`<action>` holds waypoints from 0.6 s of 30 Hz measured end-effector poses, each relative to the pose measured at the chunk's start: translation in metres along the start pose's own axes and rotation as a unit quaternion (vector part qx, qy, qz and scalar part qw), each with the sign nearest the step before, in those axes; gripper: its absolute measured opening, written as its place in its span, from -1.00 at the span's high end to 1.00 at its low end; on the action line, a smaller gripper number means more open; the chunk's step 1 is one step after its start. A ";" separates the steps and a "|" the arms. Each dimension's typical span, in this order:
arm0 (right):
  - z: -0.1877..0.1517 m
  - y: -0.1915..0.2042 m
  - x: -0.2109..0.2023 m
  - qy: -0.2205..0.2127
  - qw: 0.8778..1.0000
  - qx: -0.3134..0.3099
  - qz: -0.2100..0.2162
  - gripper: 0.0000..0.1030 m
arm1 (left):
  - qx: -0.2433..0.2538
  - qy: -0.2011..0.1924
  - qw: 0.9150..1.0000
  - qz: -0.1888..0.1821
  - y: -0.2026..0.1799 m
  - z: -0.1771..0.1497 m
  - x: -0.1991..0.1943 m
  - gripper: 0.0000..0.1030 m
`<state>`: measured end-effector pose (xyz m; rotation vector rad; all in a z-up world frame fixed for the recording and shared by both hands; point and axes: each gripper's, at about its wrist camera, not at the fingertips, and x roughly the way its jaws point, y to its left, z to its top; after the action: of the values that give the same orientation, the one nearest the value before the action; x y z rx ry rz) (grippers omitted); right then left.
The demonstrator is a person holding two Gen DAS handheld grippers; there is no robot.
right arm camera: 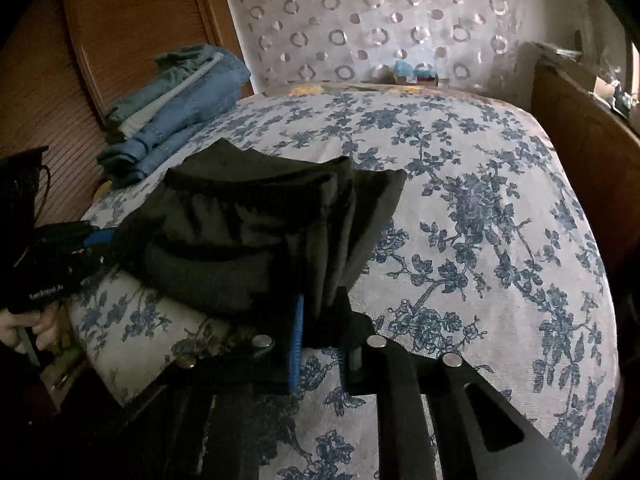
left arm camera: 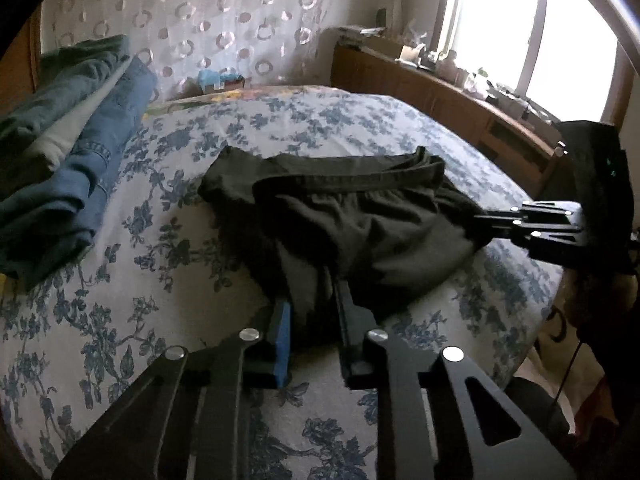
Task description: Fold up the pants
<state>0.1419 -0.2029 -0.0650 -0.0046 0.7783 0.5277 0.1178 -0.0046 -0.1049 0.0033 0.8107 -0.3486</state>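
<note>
A pair of dark pants (left arm camera: 352, 216) lies bunched on the bed (left arm camera: 160, 300) with its blue-flowered cover, near the bed's near edge, waistband turned toward the far side. The left tongs (left arm camera: 310, 300) are closed on the near edge of the pants — dark cloth sits pinched between the blue-padded finger and the black one. The right tongs (right arm camera: 320, 312) are likewise nearly shut, clamped on a gathered fold of the same pants at the garment's other side; in the left wrist view the right tongs reach in from the right edge and meet the cloth. In the right wrist view a hand (right arm camera: 28, 328) grips the left tool's handle at the bed's left edge. A stack of folded jeans (left arm camera: 68, 152) rests at the bed's far left corner, well apart from the pants.
</note>
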 end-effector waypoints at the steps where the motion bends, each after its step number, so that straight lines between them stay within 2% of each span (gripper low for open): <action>1: -0.001 0.000 -0.002 -0.004 1.000 0.001 0.000 0.79 | 0.000 -0.002 1.000 0.000 0.000 0.000 -0.001 0.66; 12: -0.032 0.008 -0.040 -0.020 1.000 -0.002 0.009 0.81 | -0.011 -0.010 0.999 -0.038 -0.015 -0.023 -0.038 0.68; 18: -0.049 0.014 -0.060 -0.023 1.000 -0.009 0.008 0.81 | -0.006 -0.011 0.999 -0.040 -0.028 -0.036 -0.048 0.68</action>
<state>0.0669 -0.2274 -0.0573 -0.0020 0.7298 0.5485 0.0533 -0.0113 -0.0918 -0.0437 0.7919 -0.4190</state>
